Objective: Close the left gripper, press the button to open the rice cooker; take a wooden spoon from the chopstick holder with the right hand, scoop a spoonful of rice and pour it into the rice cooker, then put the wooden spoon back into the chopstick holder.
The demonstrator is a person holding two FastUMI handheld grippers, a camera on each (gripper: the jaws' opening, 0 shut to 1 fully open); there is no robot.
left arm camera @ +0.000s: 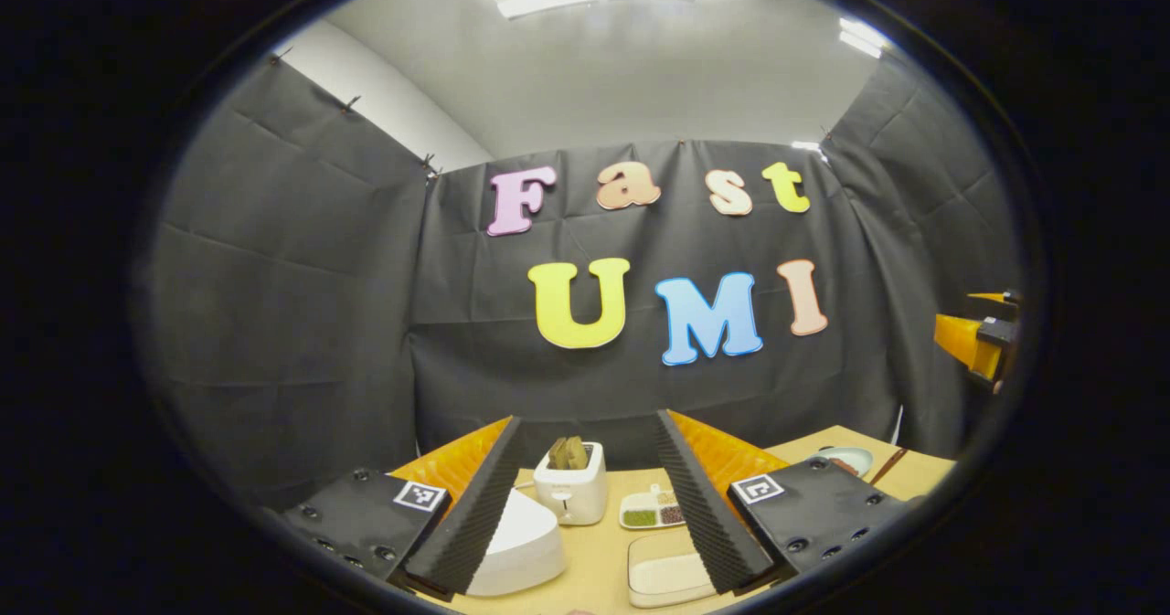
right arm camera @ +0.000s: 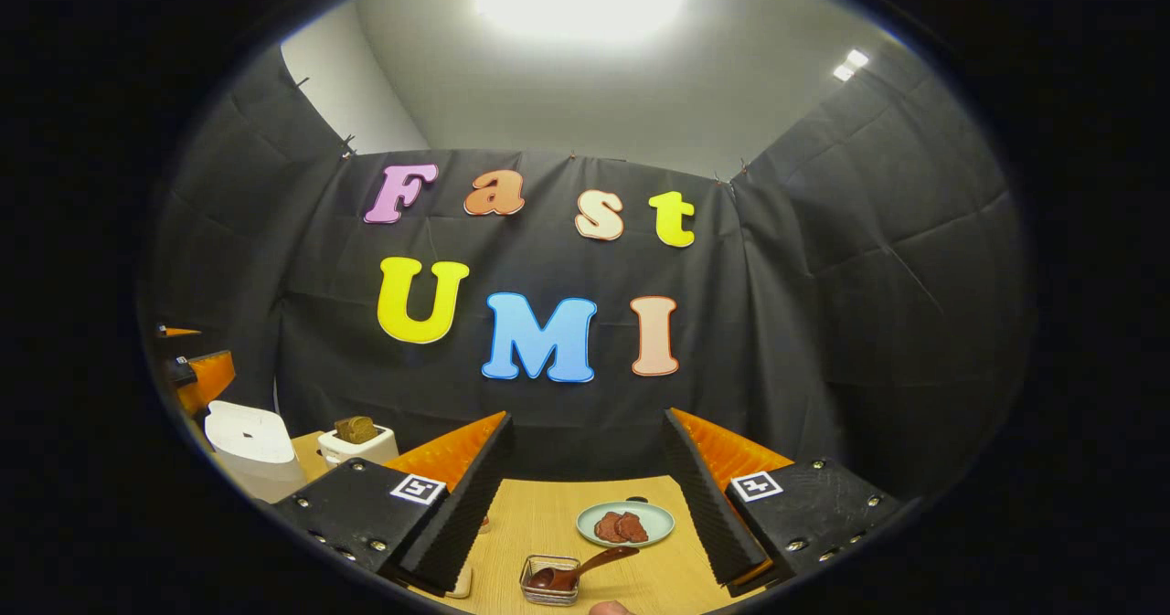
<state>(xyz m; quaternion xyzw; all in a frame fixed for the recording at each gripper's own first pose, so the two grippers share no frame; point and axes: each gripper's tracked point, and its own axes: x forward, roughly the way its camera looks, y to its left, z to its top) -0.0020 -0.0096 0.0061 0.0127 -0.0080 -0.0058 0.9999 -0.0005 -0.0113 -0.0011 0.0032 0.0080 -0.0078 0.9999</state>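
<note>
The white rice cooker (left arm camera: 516, 546) sits low on the table with its lid down, partly behind my left gripper's left finger. My left gripper (left arm camera: 588, 418) is open and held above the table, nothing between its fingers. A white rectangular dish of rice (left arm camera: 667, 578) lies just right of the cooker. In the right gripper view, a small wire holder (right arm camera: 551, 580) near the front edge holds the wooden spoon (right arm camera: 585, 565), handle slanting right. My right gripper (right arm camera: 588, 417) hangs open above it. The rice cooker (right arm camera: 251, 446) stands far left.
A white toaster (left arm camera: 569, 492) with bread stands behind the cooker, next to a divided tray of beans (left arm camera: 654, 510). A pale plate with red slices (right arm camera: 626, 524) lies behind the wire holder. The wooden table (right arm camera: 548, 514) ends at the black cloth wall.
</note>
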